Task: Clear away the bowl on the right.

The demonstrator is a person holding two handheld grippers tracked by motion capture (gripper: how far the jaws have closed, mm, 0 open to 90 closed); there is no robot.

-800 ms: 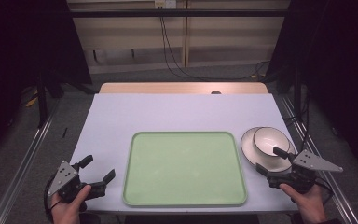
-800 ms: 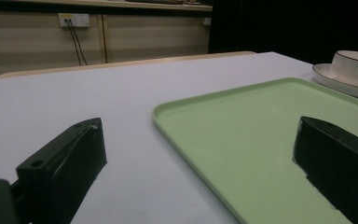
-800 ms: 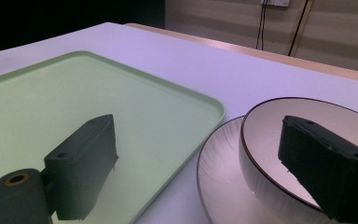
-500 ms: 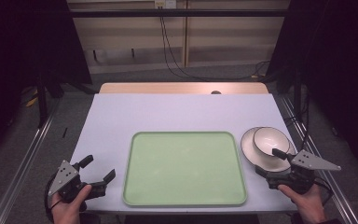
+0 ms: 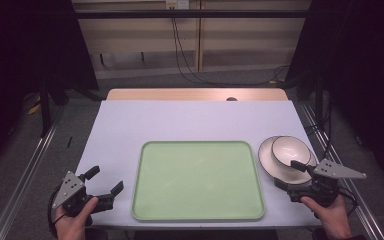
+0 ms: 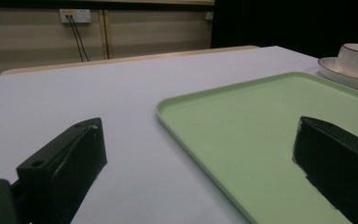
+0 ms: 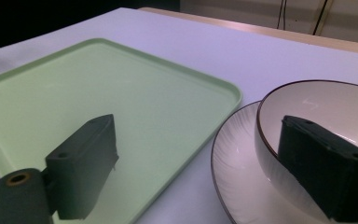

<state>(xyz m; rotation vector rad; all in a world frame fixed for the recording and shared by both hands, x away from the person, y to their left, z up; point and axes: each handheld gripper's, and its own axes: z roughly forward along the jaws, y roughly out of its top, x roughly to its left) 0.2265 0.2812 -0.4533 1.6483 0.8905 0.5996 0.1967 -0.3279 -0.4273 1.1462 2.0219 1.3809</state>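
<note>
Right gripper (image 5: 289, 175): held in the person's right hand (image 5: 330, 217) at the near right corner of the bench, jaws spread wide with nothing clamped between them.
Right gripper's jaws: in the right gripper view one jaw hangs over the green tray, the other sits in front of the bowl's near wall; whether it touches the bowl I cannot tell.
Bowl (image 5: 290, 151): white with a thin dark rim, upright, standing on the plate, set toward the plate's right side.
Plate (image 5: 269, 159): white, dark-edged, flat on the bench, just beside the right edge of the tray and apart from it by a narrow strip of bench.
Tray (image 5: 198, 180): pale green, rounded corners, low raised rim, lying flat in the near middle of the bench between the two grippers; bare inside.
Left gripper (image 5: 106, 181): held in the person's left hand (image 5: 75, 222) at the near left corner, jaws gaping with nothing between them, pointing toward the tray's left edge.
Left gripper's jaws: in the left gripper view one is over bare bench, the other over the tray's near corner; plate and bowl show far off at the right.
Bench (image 5: 190, 120): pale lilac top, a wooden strip along its far edge.
Room beyond: pale panelled wall with dark cables (image 5: 180, 47) hanging from a socket, black curtains to both sides.
</note>
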